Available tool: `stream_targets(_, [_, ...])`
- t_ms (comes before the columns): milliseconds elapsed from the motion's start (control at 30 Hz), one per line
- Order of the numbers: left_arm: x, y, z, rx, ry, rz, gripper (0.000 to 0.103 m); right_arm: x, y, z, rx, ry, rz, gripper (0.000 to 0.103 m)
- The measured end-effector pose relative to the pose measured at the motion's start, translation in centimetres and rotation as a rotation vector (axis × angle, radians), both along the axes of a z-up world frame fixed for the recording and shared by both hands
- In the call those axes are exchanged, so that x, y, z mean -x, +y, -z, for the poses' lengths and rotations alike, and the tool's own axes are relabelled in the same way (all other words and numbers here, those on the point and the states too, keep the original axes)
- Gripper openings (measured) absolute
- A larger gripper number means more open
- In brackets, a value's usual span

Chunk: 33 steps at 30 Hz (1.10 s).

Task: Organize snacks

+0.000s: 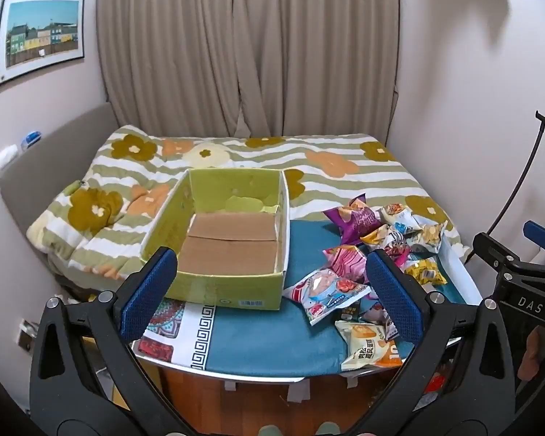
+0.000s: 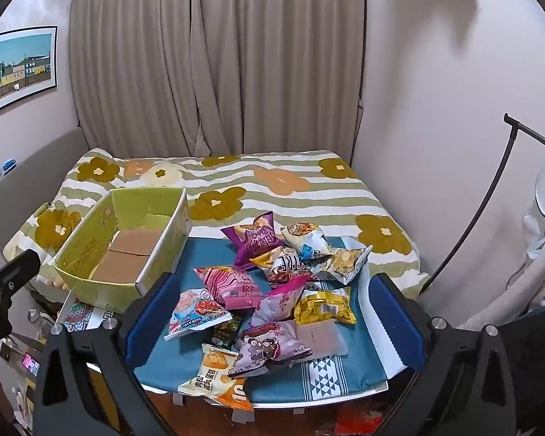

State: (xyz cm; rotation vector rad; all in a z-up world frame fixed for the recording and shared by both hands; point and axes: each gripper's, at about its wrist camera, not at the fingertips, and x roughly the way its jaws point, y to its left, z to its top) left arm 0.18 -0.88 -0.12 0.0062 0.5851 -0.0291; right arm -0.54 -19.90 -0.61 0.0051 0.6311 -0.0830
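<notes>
Snacks (image 2: 269, 290) sit in a messy pile on the blue cloth (image 2: 196, 356), right next to the empty green box (image 1: 221, 232). Left tongs (image 1: 269, 290) & right tongs (image 2: 272, 312) are both wide open w/ nothing in them. Bags are puffy & slippery, so one could slip out, or the orange bag (image 2: 214, 374) at the edge could get bumped off.

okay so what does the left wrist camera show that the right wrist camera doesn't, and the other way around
Only the left wrist view shows the barcode label on the green box's near wall, and the right gripper's body at the frame's right edge.

Only the right wrist view shows the pale flat packet and the triangle-patterned cloth strip near the table's front.

Both show the empty green box, the purple chip bag, the yellow packet, and each camera's own gripper, left gripper and right gripper, open.
</notes>
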Motion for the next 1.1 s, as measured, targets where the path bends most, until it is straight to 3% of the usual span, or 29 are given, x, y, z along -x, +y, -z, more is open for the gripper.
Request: stream_targets(1100, [-0.36, 0.44, 0.58, 0.001, 0.016, -0.003, 0.103, -0.46, 0.4, 0.24, 0.002, 0.009, 0.002, 0.103])
